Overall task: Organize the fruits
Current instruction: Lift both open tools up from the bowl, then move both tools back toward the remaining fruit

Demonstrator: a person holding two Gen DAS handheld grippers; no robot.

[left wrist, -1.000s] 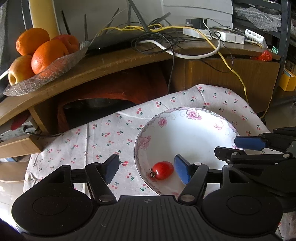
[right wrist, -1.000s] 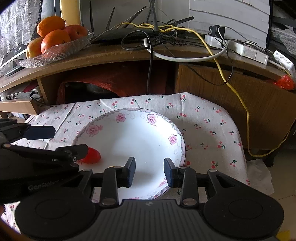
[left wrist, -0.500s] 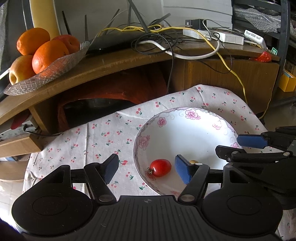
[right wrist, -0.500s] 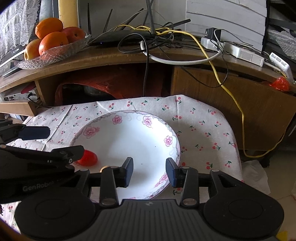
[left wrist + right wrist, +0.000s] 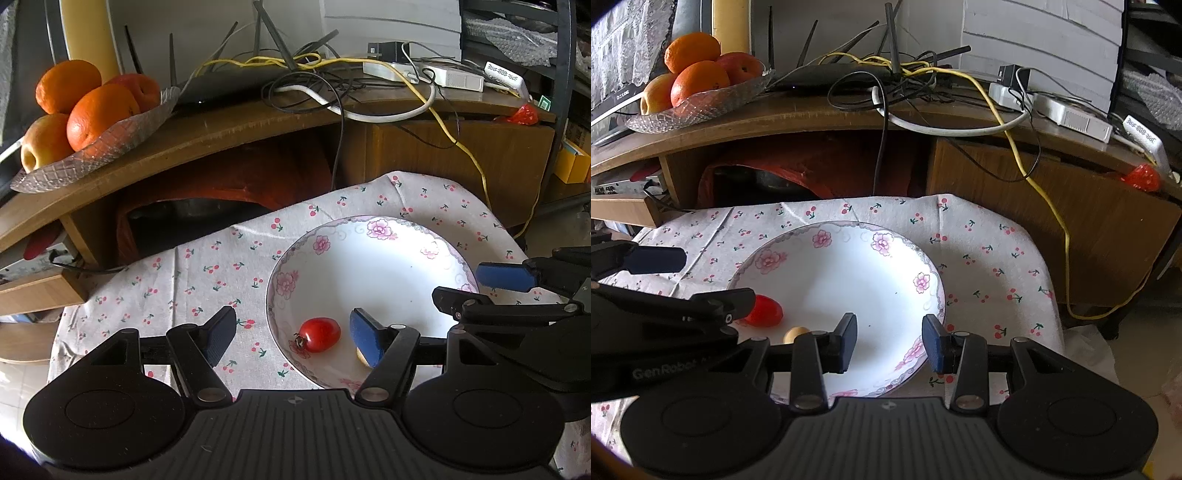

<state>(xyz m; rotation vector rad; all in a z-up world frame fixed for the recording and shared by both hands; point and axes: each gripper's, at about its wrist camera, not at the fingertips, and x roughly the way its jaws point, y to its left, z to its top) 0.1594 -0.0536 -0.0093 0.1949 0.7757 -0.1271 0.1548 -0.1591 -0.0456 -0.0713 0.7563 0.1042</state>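
Observation:
A red cherry tomato (image 5: 319, 334) (image 5: 764, 310) lies at the near left of the white flowered plate (image 5: 373, 277) (image 5: 849, 280). Beside it sits a small pale round fruit (image 5: 796, 334), half hidden behind a finger in the left wrist view (image 5: 360, 356). My left gripper (image 5: 293, 338) is open and hovers over the plate's left rim; the tomato shows between its fingers, untouched. My right gripper (image 5: 890, 341) is open over the plate's near right part with nothing between its pads. A glass fruit dish (image 5: 110, 147) (image 5: 713, 99) holds oranges (image 5: 99, 114) and apples on the wooden shelf, back left.
The plate rests on a cherry-print cloth (image 5: 207, 266) (image 5: 990, 266). Behind it stands a wooden cabinet (image 5: 1015, 177) topped with a router, tangled cables (image 5: 897, 74) and power strips. A yellow cable (image 5: 1063, 236) hangs down at the right.
My right gripper's jaws have spread a little wider. A small pale fruit has come into view on the plate next to the tomato. Both hands have stayed in place.

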